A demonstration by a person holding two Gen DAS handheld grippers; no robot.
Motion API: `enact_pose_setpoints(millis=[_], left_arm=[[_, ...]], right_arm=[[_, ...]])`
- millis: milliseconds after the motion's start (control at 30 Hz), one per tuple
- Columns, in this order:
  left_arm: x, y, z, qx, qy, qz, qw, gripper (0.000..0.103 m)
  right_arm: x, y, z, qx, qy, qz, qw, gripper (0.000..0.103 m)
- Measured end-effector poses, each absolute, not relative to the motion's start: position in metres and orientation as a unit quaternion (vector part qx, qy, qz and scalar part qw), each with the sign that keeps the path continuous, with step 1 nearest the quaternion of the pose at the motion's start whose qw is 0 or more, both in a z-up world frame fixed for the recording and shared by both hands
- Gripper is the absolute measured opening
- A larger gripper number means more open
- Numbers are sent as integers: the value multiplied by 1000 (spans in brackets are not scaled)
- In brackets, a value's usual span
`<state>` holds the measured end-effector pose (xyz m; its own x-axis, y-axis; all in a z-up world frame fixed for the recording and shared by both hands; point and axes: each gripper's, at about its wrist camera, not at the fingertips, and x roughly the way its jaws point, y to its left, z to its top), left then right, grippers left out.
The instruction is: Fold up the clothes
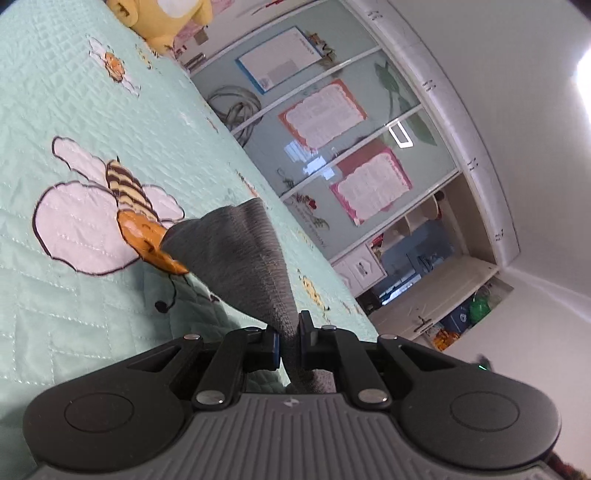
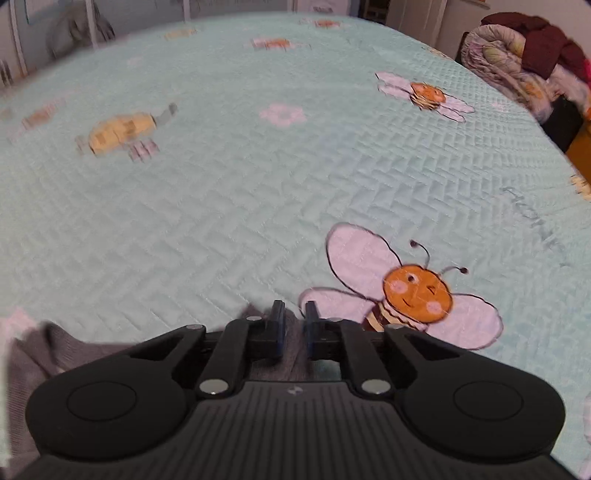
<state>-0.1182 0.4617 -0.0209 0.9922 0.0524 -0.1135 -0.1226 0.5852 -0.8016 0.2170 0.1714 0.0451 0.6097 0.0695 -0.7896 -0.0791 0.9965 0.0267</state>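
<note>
Left tool (image 1: 289, 341) is pinching a grey cloth (image 1: 240, 254). In the left view the cloth runs up from between the two tips and hangs over the green bed (image 1: 74, 92). Its far end drops down by a bee picture (image 1: 129, 206). So the cloth is lifted, not lying flat.

Right tool (image 2: 294, 328) has its tips close together, and grey cloth (image 2: 33, 354) shows between them. I think it is pinching too, but this view is blurry, so I am not sure. More grey cloth lies low at the left, on the bed (image 2: 221, 166).

My guess is that both tools hold one piece and are carrying an edge over to make a fold. Next, the held edge should be laid down even, with both tools staying level.

Only the left view shows the cloth hanging, a cupboard (image 1: 369, 147) and a yellow toy (image 1: 162, 18). Only the right view shows the wide bare bed ahead and a heap of blankets (image 2: 517, 62).
</note>
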Motion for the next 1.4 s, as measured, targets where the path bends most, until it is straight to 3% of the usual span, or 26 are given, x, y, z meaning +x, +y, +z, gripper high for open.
enact_pose_setpoints(millis=[67,267,400,667,800,900,1067,1167,1300,1400], left_arm=[[-120,462,-20,-450,32,48,891,7],[-130,458,-14,-444,6,66,894,7],[-134,451,-8,-421,-6,73,904,7],[-122,459,-16,-436,22,54,898,7],[-119,465,-20,-449,32,57,891,7],[-114,472,-27,-471,51,67,878,9],[-111,479,-32,-488,70,81,866,19],[-111,480,-29,-487,82,82,866,32],[-115,479,-20,-475,115,87,868,38],[-138,468,-10,-460,130,95,873,53]], right_arm=[[208,150,57,65,411,80,906,21],[151,96,79,181,344,138,911,22],[137,94,59,218,356,173,892,6],[179,109,10,188,357,135,905,0],[177,100,19,176,346,109,915,16],[148,84,30,218,325,109,914,16],[76,60,40,259,340,156,891,17],[7,38,50,247,340,179,889,18],[-92,3,60,195,334,174,906,36],[-152,-12,60,143,332,179,915,40]])
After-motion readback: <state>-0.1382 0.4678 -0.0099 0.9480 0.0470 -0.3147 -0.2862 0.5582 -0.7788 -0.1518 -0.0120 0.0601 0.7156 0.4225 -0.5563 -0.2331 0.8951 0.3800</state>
